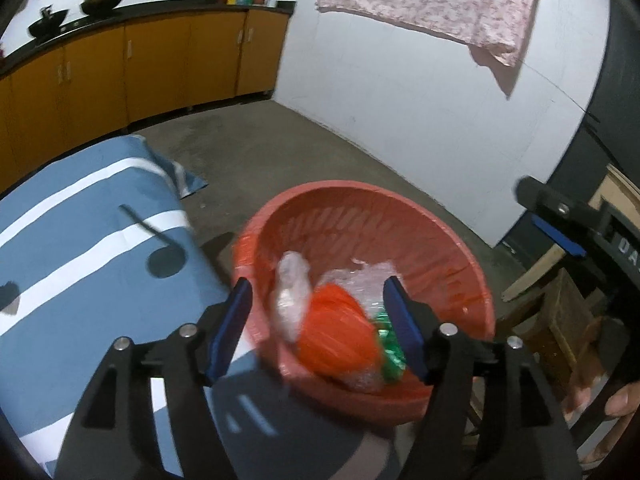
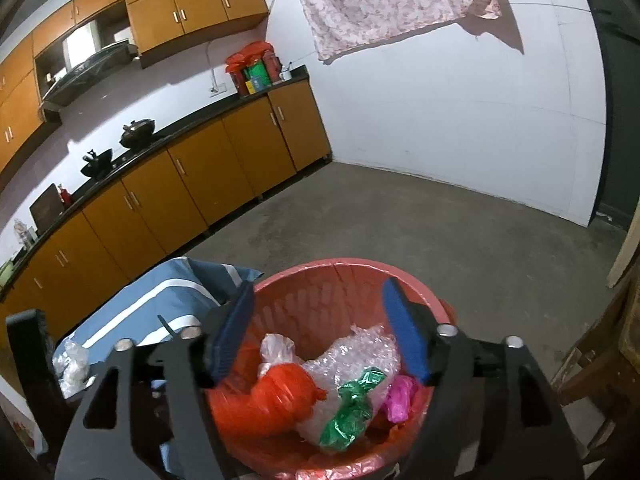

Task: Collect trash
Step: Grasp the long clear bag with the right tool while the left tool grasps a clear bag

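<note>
Both my grippers hang open and empty over the red basket.

The blue striped cloth [image 1: 80,240] covers the surface to my left; just beside it the red basket [image 2: 348,276] already holds an orange bag [image 2: 264,396], bubble wrap [image 2: 360,356], a green wrapper [image 2: 352,404] and a pink scrap [image 2: 400,396]. My left gripper [image 1: 318,330] and right gripper [image 2: 318,330] carry nothing. One clear crumpled bag [image 2: 74,364] on the cloth looks left to collect, so I judge the job nearly done.
</note>
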Action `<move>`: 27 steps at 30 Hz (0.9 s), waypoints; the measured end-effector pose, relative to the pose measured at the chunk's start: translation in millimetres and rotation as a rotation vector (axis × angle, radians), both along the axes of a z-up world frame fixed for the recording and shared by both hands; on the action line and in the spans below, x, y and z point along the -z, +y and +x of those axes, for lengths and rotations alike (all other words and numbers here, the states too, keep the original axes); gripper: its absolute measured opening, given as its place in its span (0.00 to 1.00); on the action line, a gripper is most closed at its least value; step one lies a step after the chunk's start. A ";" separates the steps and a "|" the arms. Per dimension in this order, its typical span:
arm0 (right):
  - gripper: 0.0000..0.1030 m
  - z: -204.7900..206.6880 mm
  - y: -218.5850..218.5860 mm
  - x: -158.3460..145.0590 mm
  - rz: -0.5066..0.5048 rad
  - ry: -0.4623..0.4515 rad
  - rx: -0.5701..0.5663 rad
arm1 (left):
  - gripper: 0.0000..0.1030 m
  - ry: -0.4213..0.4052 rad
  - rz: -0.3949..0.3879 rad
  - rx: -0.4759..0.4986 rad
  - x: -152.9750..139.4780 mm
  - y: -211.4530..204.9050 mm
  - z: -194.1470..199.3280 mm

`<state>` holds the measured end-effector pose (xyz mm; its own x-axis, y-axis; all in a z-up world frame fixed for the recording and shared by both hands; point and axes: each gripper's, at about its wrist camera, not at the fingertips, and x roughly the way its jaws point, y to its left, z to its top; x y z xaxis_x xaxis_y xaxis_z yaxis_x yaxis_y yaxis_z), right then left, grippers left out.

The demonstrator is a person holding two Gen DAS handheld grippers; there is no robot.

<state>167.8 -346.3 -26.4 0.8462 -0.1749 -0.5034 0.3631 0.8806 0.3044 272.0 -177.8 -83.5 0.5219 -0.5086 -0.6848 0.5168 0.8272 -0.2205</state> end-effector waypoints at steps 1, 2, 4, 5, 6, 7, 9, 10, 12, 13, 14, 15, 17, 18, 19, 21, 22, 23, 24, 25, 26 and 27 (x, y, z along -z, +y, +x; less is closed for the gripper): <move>0.77 -1.6 1.0 0.4 -0.010 0.002 0.008 | 0.71 -0.005 0.005 -0.020 0.3 6.7 0.0; 0.79 -3.0 3.4 0.8 -0.021 0.004 0.012 | 0.73 -0.012 0.009 -0.035 0.4 11.8 -0.3; 0.85 -2.9 5.8 -0.1 -0.036 0.007 0.013 | 0.78 -0.036 0.025 -0.078 -0.9 28.0 -1.4; 0.86 -4.2 9.7 0.0 -0.046 0.009 0.011 | 0.79 -0.049 0.033 -0.099 -1.7 36.5 -2.9; 0.88 -4.1 12.7 -0.2 -0.053 0.012 0.009 | 0.80 -0.059 0.040 -0.115 -3.0 43.4 -2.3; 0.90 -3.8 15.8 -0.7 -0.060 0.014 0.009 | 0.81 -0.068 0.048 -0.131 -3.7 50.7 -3.6; 0.91 -1.7 22.2 -2.2 -0.073 0.017 0.005 | 0.83 -0.093 0.065 -0.171 -5.8 71.2 -8.1; 0.92 -0.6 27.2 -2.7 -0.081 0.019 0.000 | 0.84 -0.104 0.073 -0.189 -6.7 79.7 -10.5; 0.92 3.2 38.5 -3.6 -0.093 0.023 -0.021 | 0.86 -0.126 0.098 -0.231 -7.7 100.6 -16.1; 0.92 5.1 45.3 -3.6 -0.097 0.026 -0.037 | 0.86 -0.135 0.108 -0.251 -8.6 109.5 -18.9; 0.92 6.9 48.0 -4.3 -0.099 0.027 -0.050 | 0.86 -0.144 0.121 -0.278 -8.8 123.1 -22.2; 0.92 9.8 57.2 -4.3 -0.105 0.030 -0.076 | 0.86 -0.151 0.129 -0.300 -9.3 134.2 -25.6; 0.92 16.6 81.4 -4.2 -0.123 0.041 -0.141 | 0.87 -0.165 0.151 -0.359 -9.5 165.1 -33.1; 0.92 19.6 93.1 -3.7 -0.133 0.045 -0.174 | 0.87 -0.171 0.161 -0.382 -10.3 176.4 -36.2; 0.92 22.7 104.6 -3.8 -0.140 0.047 -0.202 | 0.87 -0.178 0.176 -0.412 -10.3 190.8 -41.4; 0.92 29.5 130.0 -3.9 -0.145 0.050 -0.263 | 0.87 -0.190 0.207 -0.485 -10.3 224.3 -52.6; 0.92 33.6 145.7 -3.6 -0.143 0.051 -0.298 | 0.87 -0.193 0.220 -0.523 -10.3 241.3 -58.0; 0.92 36.1 156.3 -3.7 -0.140 0.050 -0.321 | 0.87 -0.194 0.231 -0.565 -10.4 259.9 -64.0; 0.92 40.5 172.9 -3.1 -0.135 0.051 -0.353 | 0.87 -0.193 0.236 -0.591 -10.4 272.4 -67.3; 0.92 44.3 187.1 -2.6 -0.127 0.052 -0.380 | 0.87 -0.191 0.244 -0.640 -10.5 293.1 -73.4; 0.92 50.0 206.9 -1.6 -0.116 0.056 -0.417 | 0.87 -0.191 0.249 -0.681 -10.7 310.6 -78.5; 0.91 52.8 218.8 -1.3 -0.111 0.057 -0.439 | 0.87 -0.192 0.253 -0.711 -10.8 324.6 -81.4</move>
<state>220.7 -127.5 -25.1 0.8237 0.1381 -0.5499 -0.0380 0.9811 0.1895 190.7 146.8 -72.7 0.7856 0.1520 -0.5998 -0.1463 0.9875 0.0587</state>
